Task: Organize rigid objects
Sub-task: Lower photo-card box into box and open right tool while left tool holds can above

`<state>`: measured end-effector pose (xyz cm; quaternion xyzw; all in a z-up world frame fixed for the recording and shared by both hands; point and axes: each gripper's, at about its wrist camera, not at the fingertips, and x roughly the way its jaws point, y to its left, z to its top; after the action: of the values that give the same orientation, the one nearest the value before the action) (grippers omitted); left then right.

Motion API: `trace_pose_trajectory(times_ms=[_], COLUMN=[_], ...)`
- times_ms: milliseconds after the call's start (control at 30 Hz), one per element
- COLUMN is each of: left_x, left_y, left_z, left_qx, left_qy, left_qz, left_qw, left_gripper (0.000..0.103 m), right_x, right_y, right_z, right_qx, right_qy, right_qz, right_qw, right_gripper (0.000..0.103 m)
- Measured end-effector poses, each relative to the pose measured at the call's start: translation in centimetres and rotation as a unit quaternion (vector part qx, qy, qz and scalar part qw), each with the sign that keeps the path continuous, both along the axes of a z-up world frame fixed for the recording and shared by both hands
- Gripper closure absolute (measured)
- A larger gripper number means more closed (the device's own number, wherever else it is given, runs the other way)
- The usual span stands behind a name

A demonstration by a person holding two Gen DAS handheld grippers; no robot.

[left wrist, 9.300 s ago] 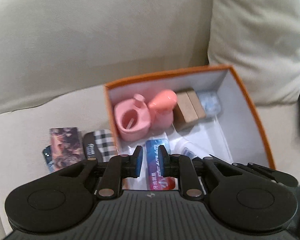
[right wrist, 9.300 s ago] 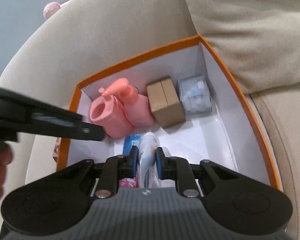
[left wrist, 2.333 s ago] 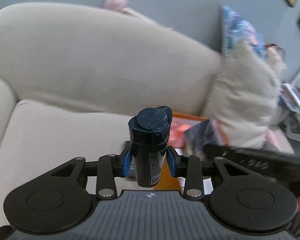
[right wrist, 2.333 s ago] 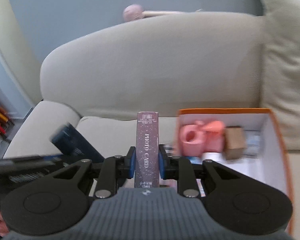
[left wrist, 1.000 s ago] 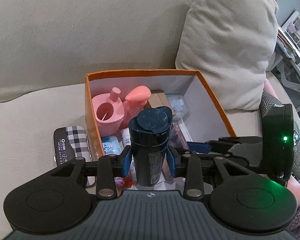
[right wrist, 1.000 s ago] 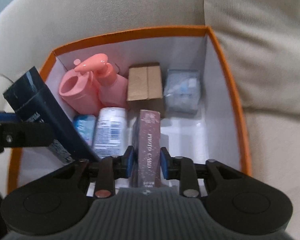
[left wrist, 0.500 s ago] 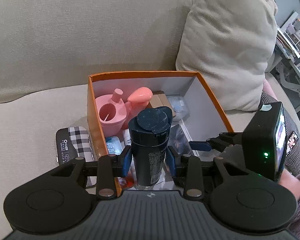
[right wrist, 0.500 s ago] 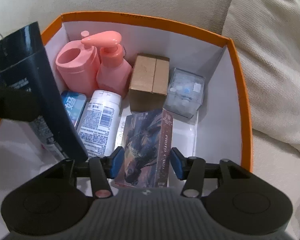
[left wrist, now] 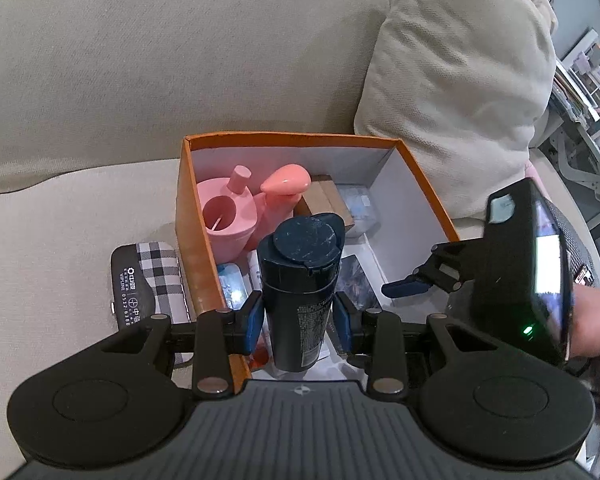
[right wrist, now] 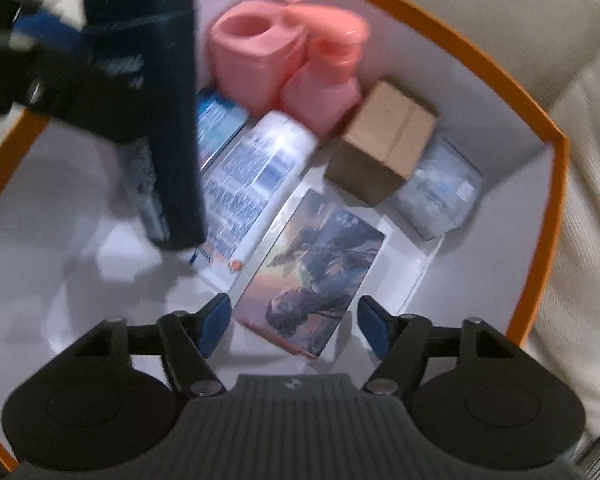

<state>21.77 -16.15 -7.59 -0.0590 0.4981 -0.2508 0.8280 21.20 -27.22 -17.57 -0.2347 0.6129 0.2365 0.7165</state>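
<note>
Released since a second ago, the photo card box (right wrist: 314, 270) now lies flat on the orange box (right wrist: 556, 184) floor, beside the white tube (right wrist: 252, 176). It is flanked, untouched, by the opening jaws of the right gripper (right wrist: 294, 326). A dark bottle (left wrist: 298, 280) is kept clamped in the left gripper (left wrist: 298, 320).

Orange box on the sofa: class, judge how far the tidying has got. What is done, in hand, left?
Done: the photo card box lies flat in the orange box, between the opening jaws of the right gripper, untouched. In hand: the left gripper holds the dark blue bottle above the box. Left: that bottle and the checked case on the sofa seat.
</note>
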Motion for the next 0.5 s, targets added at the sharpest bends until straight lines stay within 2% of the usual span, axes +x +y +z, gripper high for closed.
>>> trace_pose_trajectory(times_ms=[100, 200, 367, 500], left_x=[-0.1, -0.1, 0.0, -0.1], left_y=[0.1, 0.2, 0.2, 0.2], left_z=[-0.1, -0.1, -0.2, -0.1], left_qx=[-0.001, -0.002, -0.003, -0.001], left_qy=[0.002, 0.001, 0.001, 0.000], left_qz=[-0.001, 0.000, 0.001, -0.001], left_qw=[1.0000, 1.0000, 1.0000, 1.0000], left_gripper=[0.061, 0.061, 0.061, 0.061], right_x=[-0.4, -0.4, -0.9, -1.4], right_y=[0.6, 0.6, 1.1, 2.0], right_z=[-0.9, -1.6, -1.6, -1.8], right_qx=[-0.031, -0.039, -0.031, -0.046], right_qy=[0.000, 0.005, -0.018, -0.039], right_qz=[0.036, 0.041, 0.072, 0.115], right_qw=[0.999, 0.998, 0.997, 0.992], right_gripper=[0.029, 0.048, 0.056, 0.056])
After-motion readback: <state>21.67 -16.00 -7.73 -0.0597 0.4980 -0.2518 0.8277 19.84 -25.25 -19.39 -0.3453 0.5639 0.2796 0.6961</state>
